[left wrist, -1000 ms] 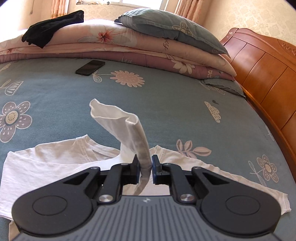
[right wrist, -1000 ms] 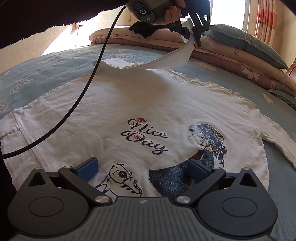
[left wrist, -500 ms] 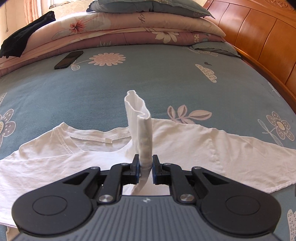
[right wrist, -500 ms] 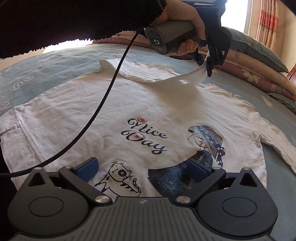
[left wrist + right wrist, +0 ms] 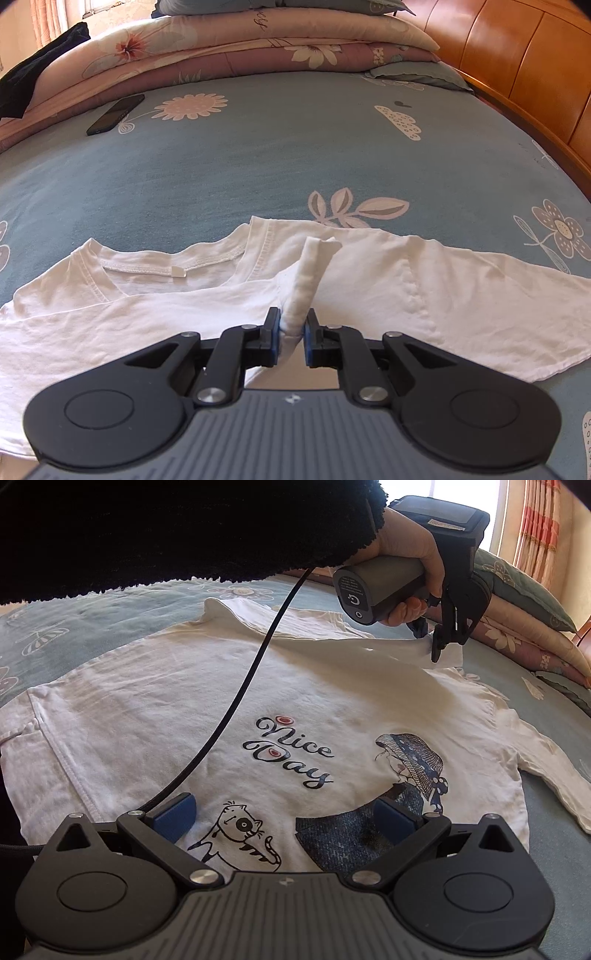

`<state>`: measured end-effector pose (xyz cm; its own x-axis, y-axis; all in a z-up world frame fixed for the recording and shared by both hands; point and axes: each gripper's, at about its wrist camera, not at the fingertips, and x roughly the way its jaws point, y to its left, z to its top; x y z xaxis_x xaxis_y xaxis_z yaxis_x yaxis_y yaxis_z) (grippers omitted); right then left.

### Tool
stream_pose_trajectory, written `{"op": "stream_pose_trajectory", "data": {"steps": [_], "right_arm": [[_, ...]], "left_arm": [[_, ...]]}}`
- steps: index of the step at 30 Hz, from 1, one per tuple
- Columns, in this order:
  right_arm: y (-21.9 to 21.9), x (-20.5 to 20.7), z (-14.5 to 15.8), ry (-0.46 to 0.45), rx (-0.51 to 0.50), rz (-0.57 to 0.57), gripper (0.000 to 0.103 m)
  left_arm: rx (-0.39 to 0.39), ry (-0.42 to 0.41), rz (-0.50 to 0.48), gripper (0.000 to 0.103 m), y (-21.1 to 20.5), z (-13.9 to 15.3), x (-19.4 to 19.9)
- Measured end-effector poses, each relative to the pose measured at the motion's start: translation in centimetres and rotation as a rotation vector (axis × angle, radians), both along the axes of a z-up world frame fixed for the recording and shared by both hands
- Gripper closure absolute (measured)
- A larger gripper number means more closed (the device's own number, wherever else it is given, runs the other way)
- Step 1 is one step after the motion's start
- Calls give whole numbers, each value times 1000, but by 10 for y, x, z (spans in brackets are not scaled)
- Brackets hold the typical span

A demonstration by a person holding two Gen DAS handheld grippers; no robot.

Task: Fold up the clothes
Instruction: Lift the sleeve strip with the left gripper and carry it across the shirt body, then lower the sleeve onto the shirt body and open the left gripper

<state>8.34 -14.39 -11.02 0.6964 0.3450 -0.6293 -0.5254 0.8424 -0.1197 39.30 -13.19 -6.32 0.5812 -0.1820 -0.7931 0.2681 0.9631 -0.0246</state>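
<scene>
Between your left gripper's [image 5: 291,341] blue-padded fingers, in the left wrist view, you have a bunched piece of the white cotton T-shirt [image 5: 424,295] clamped, the pinched cloth standing up just near the V-neck collar [image 5: 177,264]. That shirt lies spread on the blue flower-print bedsheet [image 5: 258,155]; a black phone [image 5: 115,114] sits far left, well apart.

From the right wrist view, your right gripper [image 5: 284,818] hangs wide, holding nothing, above the printed front with its "Nice Day" lettering [image 5: 288,751]. Far right, the person's hand [image 5: 413,550] holds the left gripper low over the shirt, the white sleeve cloth [image 5: 448,653] in its grip. The black cable [image 5: 236,709] trails across the shirt.

Watch that cable: dragging over the cloth, it could rumple the fold. A thin pinch may also slip free if you pull sideways.
</scene>
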Motion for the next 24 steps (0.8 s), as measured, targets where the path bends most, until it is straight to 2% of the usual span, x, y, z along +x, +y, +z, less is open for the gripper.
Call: {"op": "stream_pose_trajectory", "data": {"steps": [6,12,16,20,23,24], "right_arm": [[0,0,0,-4,-2,4,0],[-1,2,-1,8,12,4,0],[-3,5,-2,29,32,0,0],[-4,5,-3,32,40,3,0],[-5,5,-4,33,47,4,0],[-5,4,-4,30,49,10,0]], "left_arm": [[-2,25,-30,92,-6,-6,-3],[-31,50,-92,79,-6,-3,-15],[-84,31,-127,71,5,17,-28],[-111,-43,-94,63,35,53,-40],[-84,-111,-52,53,70,80,-48],[-54,-144,-27,52,90,90,-53]]}}
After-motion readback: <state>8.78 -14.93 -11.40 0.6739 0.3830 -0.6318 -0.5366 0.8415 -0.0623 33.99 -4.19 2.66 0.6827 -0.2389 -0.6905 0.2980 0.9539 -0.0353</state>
